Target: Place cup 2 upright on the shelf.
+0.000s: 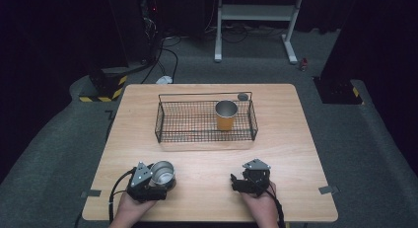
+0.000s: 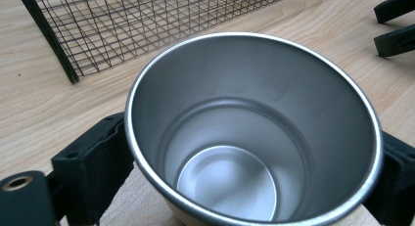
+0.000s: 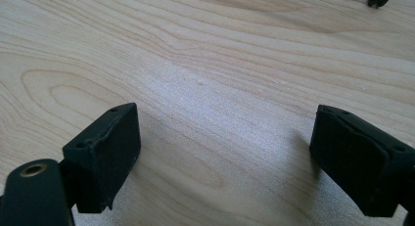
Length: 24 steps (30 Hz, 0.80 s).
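Gripping a steel cup [image 2: 254, 133] on both sides, left gripper [image 1: 158, 181] is clamped on; right gripper [image 3: 225, 157] sits wide open, holding nothing.

Between the front edge of the table [image 1: 207, 208] and the wire basket [image 1: 162, 124], a broad strip of bare wood is lying open. The steel cup [image 1: 162, 172] is standing at its left end, blocking that side. The basket is sitting across the table's middle, its handle rail rising along the far side. An orange cup [image 1: 226, 115] is occupying its right part, leaving the left part free.
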### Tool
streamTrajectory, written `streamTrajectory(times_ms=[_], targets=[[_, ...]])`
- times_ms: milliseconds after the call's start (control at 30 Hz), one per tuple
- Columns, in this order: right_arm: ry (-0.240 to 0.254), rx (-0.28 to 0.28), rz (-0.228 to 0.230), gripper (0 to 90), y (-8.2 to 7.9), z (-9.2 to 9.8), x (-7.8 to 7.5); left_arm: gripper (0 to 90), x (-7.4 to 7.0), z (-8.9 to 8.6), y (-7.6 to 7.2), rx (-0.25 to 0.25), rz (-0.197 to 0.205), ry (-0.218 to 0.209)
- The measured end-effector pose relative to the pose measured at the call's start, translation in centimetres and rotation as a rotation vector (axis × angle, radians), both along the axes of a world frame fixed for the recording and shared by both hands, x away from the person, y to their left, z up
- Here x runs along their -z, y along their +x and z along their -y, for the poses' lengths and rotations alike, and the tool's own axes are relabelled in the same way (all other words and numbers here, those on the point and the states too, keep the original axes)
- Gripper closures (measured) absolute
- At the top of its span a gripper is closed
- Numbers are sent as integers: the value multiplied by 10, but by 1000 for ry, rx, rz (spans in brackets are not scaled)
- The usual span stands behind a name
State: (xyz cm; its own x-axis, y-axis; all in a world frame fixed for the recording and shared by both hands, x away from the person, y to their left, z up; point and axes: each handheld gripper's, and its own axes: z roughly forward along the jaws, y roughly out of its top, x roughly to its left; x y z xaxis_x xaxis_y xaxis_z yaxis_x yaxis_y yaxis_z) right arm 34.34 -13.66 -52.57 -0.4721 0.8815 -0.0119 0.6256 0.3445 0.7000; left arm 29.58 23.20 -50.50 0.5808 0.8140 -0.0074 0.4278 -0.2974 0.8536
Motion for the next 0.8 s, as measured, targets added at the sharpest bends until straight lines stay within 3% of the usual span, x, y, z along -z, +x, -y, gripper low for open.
streamTrajectory(times_ms=[367,633,800], targets=[[2,3,-2,116,0,0,0,182,1,2,-3,15,21,20],[0,0,0,116,0,0,0,187,0,1,-4,10,23,21],[0,1,0,116,0,0,0,187,-2,-1,-4,5,29,-1]])
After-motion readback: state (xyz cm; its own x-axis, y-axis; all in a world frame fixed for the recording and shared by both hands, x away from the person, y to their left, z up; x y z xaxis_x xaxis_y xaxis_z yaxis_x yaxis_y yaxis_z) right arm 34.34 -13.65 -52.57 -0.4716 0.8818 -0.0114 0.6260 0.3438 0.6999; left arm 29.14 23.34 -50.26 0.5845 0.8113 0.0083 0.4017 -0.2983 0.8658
